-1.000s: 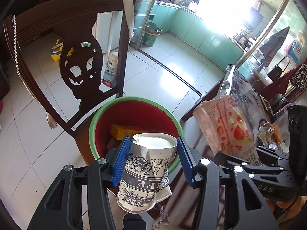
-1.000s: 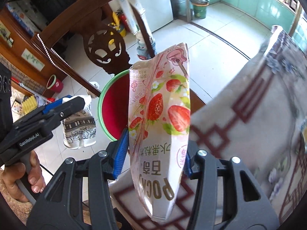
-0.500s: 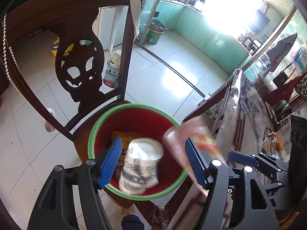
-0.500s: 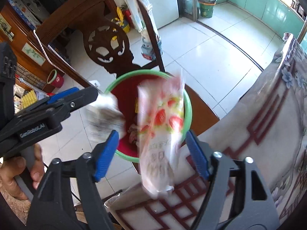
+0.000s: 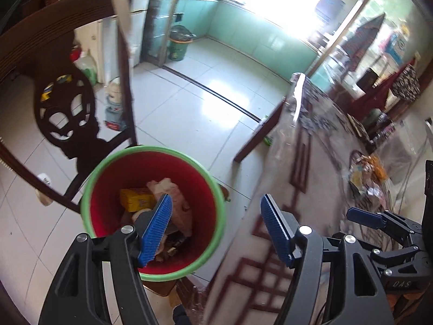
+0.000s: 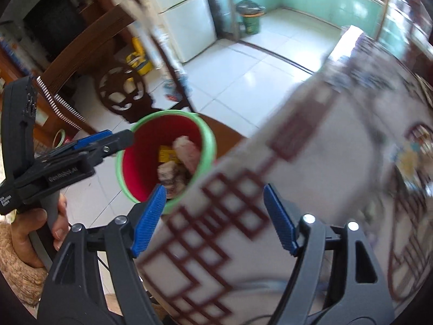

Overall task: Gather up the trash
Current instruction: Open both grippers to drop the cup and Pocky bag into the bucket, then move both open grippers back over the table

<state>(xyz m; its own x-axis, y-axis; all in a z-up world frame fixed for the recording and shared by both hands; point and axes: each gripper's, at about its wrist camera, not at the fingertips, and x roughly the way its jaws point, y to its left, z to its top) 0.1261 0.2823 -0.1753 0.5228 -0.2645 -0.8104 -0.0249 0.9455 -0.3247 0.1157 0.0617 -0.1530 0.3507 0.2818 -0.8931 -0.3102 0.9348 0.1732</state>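
Observation:
A red bin with a green rim (image 5: 89, 189) stands on a wooden chair seat beside the table; it also shows in the right wrist view (image 6: 208, 135). Inside lie a yellow box (image 5: 132, 199), a pink snack bag (image 5: 176, 197) and a crumpled paper cup (image 6: 169, 174). My left gripper (image 5: 216, 233) is open and empty, over the bin's right rim. My right gripper (image 6: 213, 216) is open and empty, over the table edge just right of the bin. The left gripper also shows in the right wrist view (image 6: 105, 142).
The table (image 5: 305, 173) carries a white cloth with a dark red lattice pattern under clear plastic. A pile of wrappers (image 5: 365, 173) lies farther along it. The carved dark chair back (image 5: 65, 116) rises behind the bin. A green kitchen bin (image 5: 178, 44) stands on the tiled floor.
Both grippers opened. The paper cup left the left gripper and the strawberry snack bag left the right; both fell into the red bin. Both views then swung right, towards the table.

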